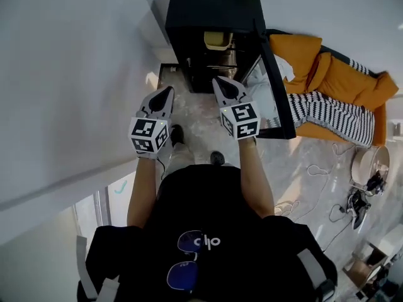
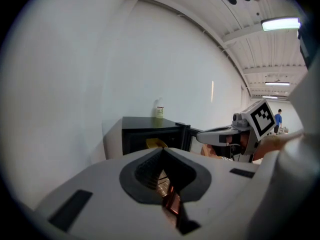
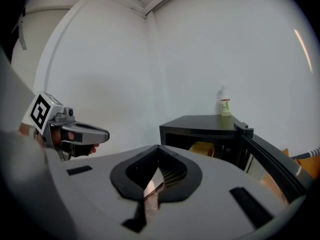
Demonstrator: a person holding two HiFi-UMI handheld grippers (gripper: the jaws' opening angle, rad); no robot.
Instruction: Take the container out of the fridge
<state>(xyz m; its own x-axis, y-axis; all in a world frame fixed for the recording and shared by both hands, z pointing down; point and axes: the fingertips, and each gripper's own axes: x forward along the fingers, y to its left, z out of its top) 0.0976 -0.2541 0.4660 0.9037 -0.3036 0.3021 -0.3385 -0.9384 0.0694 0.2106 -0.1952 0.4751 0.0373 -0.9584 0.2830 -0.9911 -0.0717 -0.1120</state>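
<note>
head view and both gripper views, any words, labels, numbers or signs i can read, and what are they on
No text can be read with certainty.
Bottle on top of the fridge: label with red and green print, too small to read.
Black shirt: small white logo, letters unclear.
Left gripper and right gripper: cubes carry black-and-white square markers, no words.

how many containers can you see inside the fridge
1: a yellow container sits inside the open black fridge, seen through its doorway. The rest of the inside is dark, so more may be hidden.
</note>
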